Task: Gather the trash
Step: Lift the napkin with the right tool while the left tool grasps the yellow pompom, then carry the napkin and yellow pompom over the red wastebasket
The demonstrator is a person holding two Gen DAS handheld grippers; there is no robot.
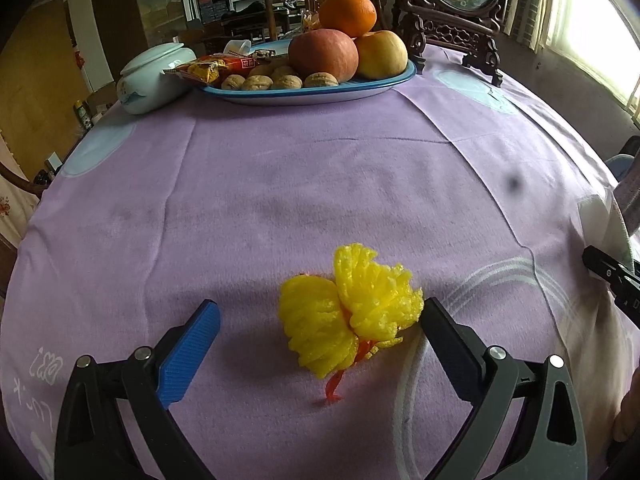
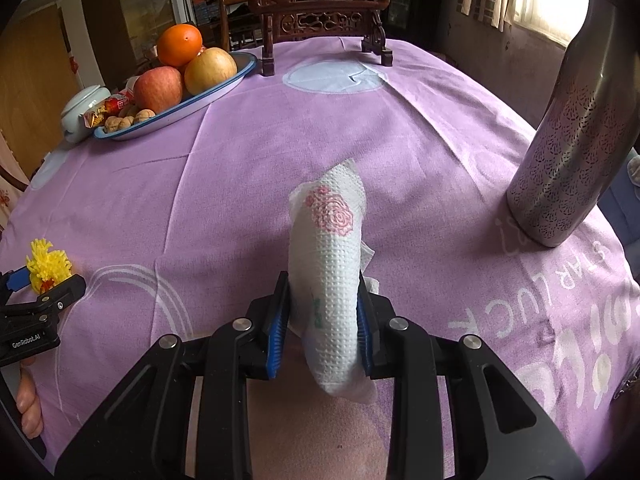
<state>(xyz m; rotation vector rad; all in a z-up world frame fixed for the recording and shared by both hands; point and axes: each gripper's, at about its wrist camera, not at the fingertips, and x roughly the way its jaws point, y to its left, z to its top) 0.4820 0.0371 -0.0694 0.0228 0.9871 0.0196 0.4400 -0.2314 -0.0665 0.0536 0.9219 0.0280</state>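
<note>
Showing only in right wrist view — metal flask [image 2: 568, 148], napkin [image 2: 334, 264].

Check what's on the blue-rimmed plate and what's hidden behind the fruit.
On the plate: an orange on top of a red apple and a yellow apple, with walnuts and a snack packet beside them. The plate's far side is hidden behind the fruit.

A blue-rimmed tray [image 1: 376, 89] sits at the upper centre of the left wrist view, bearing a red apple [image 1: 323, 54], an orange [image 1: 348, 14] and walnuts [image 1: 280, 81]. A white lidded jar [image 1: 154, 78] stands beside it. A patterned metal flask [image 2: 572, 152] stands at right on the purple bench cloth [image 2: 248, 184].
</note>
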